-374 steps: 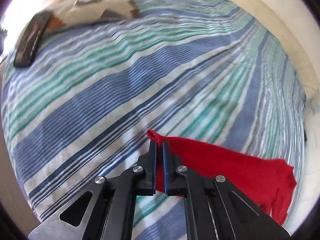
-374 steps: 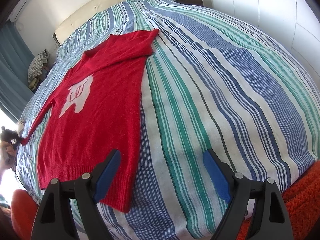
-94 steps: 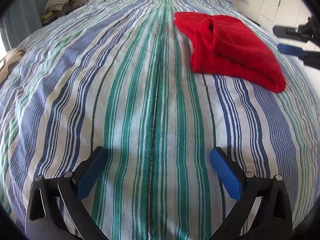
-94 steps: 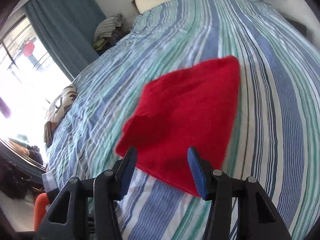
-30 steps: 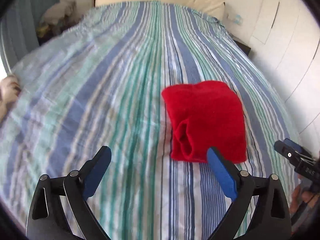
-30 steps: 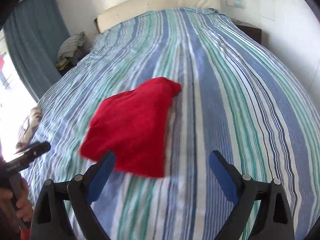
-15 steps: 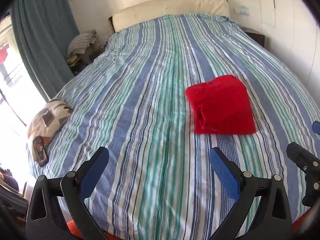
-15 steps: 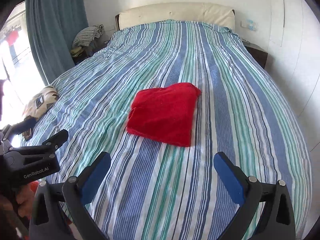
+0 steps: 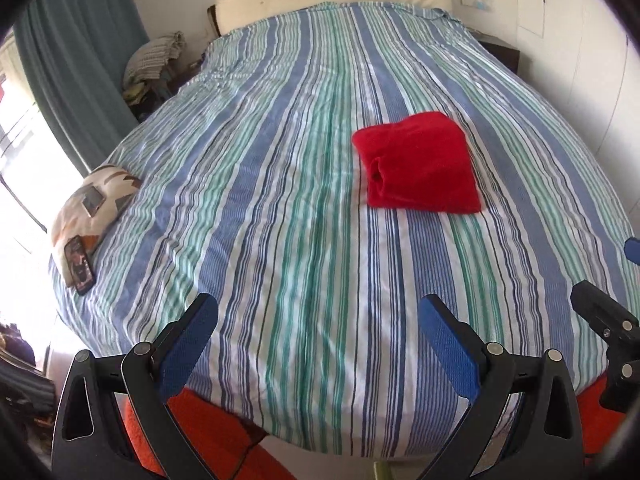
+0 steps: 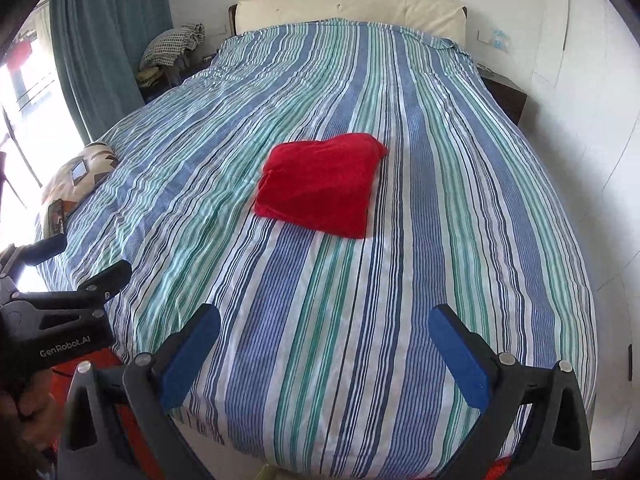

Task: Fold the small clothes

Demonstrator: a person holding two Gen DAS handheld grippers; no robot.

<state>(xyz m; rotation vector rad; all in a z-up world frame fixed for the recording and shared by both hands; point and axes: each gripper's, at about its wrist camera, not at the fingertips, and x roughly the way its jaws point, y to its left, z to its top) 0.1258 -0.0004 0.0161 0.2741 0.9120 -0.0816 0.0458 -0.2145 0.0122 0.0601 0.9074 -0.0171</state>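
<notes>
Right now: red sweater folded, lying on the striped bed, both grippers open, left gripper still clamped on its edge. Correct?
Not quite. The left gripper holds nothing: the left wrist view shows it open, well short of the red sweater, with bare striped bed between them. The rest stands: the sweater is folded and lies on the bed, and the right gripper is open too.

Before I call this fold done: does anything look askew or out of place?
Mostly tidy. The red sweater lies folded on the striped bed, slightly skewed to the stripes, one far corner bulging. Both claws, left and right, are open, clear of it.
</notes>
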